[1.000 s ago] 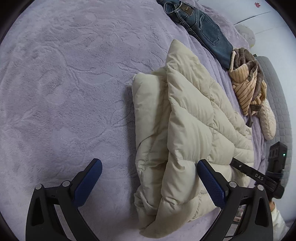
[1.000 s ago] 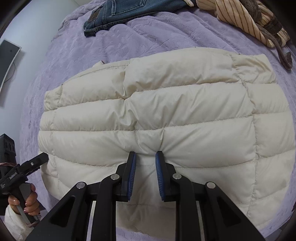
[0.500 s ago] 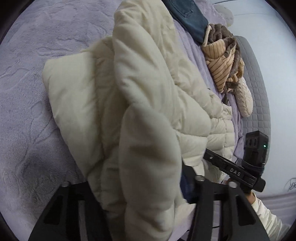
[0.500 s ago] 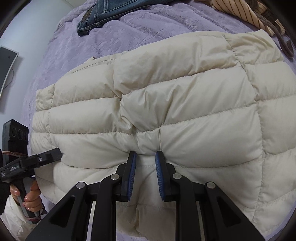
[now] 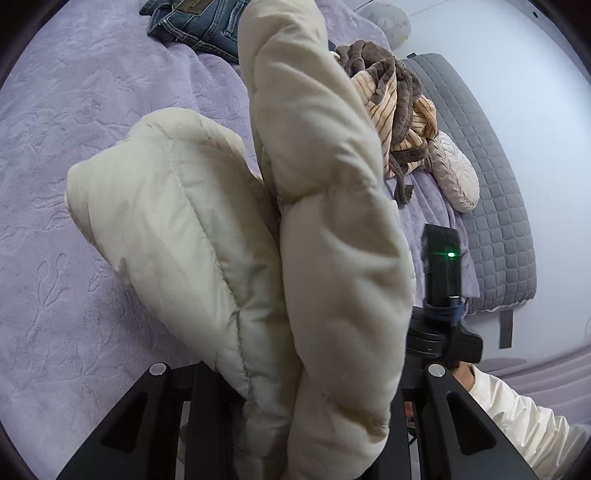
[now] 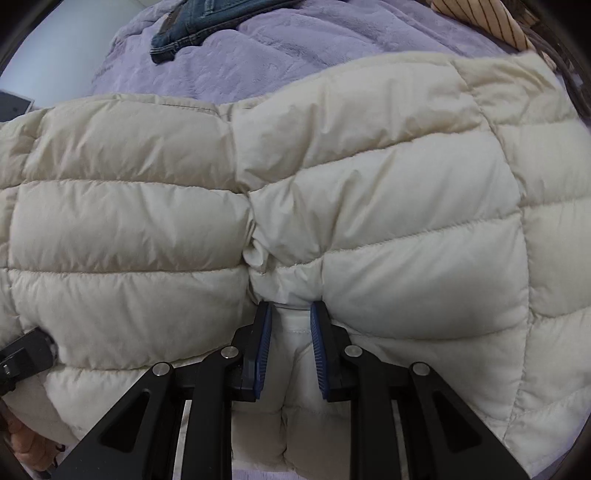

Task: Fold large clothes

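Cream puffer jacket (image 5: 325, 229) fills mid-frame, bunched between the closing left gripper (image 5: 295, 424) jaws. Right gripper (image 6: 290, 347) pinches its lower-centre fold.

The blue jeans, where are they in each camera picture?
Left wrist view: the blue jeans lie at the top, left of the middle, on the purple blanket, behind the lifted cream puffer jacket.
Right wrist view: the jeans lie at the top, left of the middle, beyond the jacket.
Shared landmark: the striped tan garment, to the right of the jeans in both.
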A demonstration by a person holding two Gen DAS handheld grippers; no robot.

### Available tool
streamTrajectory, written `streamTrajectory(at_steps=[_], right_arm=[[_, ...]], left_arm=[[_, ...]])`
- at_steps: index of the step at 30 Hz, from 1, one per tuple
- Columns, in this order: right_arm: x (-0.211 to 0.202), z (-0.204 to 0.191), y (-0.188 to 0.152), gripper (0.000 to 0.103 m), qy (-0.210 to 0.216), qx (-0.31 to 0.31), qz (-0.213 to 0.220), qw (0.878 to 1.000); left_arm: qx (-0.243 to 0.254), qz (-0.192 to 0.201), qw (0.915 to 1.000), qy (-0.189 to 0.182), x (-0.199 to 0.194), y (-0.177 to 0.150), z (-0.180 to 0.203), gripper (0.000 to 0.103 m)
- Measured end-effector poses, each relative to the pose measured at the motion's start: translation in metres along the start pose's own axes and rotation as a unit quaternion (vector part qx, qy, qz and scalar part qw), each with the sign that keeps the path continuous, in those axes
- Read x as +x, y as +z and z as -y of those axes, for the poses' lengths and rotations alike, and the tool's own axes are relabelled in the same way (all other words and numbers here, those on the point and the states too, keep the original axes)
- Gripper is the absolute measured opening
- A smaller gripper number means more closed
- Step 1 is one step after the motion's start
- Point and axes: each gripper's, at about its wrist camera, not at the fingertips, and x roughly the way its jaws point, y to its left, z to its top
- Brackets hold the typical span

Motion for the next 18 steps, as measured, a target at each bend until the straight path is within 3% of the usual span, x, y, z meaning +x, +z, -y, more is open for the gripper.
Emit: streamTrajectory(at_steps=[4, 5, 7, 10, 13, 18], right_arm=[[-0.038, 0.012, 0.008, 0.023, 0.036, -0.006, 0.05, 0.998], [-0.045, 0.017, 0.013, 0.016, 0.043, -0.002, 0.064, 0.997], [-0.047, 0.026, 0.028, 0.013, 0.064, 0.004, 0.068, 0.996], [-0.028, 0.026, 0.054, 0.012, 0.083, -0.01, 0.054, 0.995], [0.01, 0.021, 0.074, 0.012, 0.1, -0.021, 0.008, 0.995], [0.048, 0.025, 0.083, 0.003, 0.128, -0.002, -0.033, 0.991]], left_arm=[[-0.008, 0.006, 0.9997, 0.021, -0.003, -0.004, 0.006, 0.03], [-0.011, 0.007, 0.9995, 0.027, -0.004, -0.006, 0.008, 0.03], [-0.016, 0.009, 0.9991, 0.039, -0.001, -0.007, 0.017, 0.03], [-0.017, 0.012, 0.9985, 0.051, -0.002, -0.01, 0.031, 0.03], [-0.006, 0.016, 0.9976, 0.067, 0.006, -0.007, 0.053, 0.03], [0.019, 0.012, 0.9948, 0.099, 0.027, -0.009, 0.088, 0.03]])
